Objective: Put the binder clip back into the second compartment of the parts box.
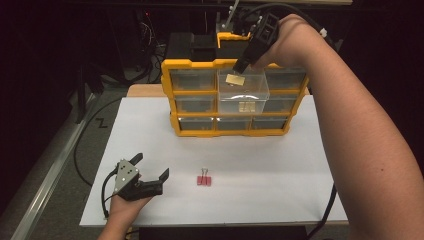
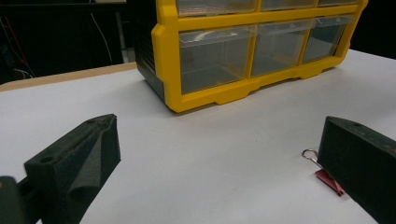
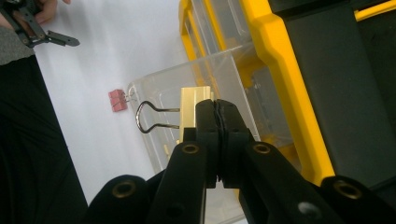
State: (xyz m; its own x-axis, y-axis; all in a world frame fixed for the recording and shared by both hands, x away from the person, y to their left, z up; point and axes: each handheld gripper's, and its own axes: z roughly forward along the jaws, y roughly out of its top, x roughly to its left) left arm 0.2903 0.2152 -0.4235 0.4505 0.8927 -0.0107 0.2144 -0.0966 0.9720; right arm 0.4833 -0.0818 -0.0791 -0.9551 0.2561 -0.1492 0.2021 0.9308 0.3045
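One yellow binder clip hung clenched in the right hand-held gripper over the open drawer; the pink clip remained on the worktop, left hand-held gripper spread empty.

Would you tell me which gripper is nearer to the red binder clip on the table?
Left. The left gripper rests open beside the red binder clip; the right gripper holds a yellow clip over the open drawer.

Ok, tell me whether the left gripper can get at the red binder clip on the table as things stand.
Probably yes. The left gripper rests on the white table with its jaws open, and the red binder clip lies just beside it with only bare table between. The right gripper is up at the drawer.
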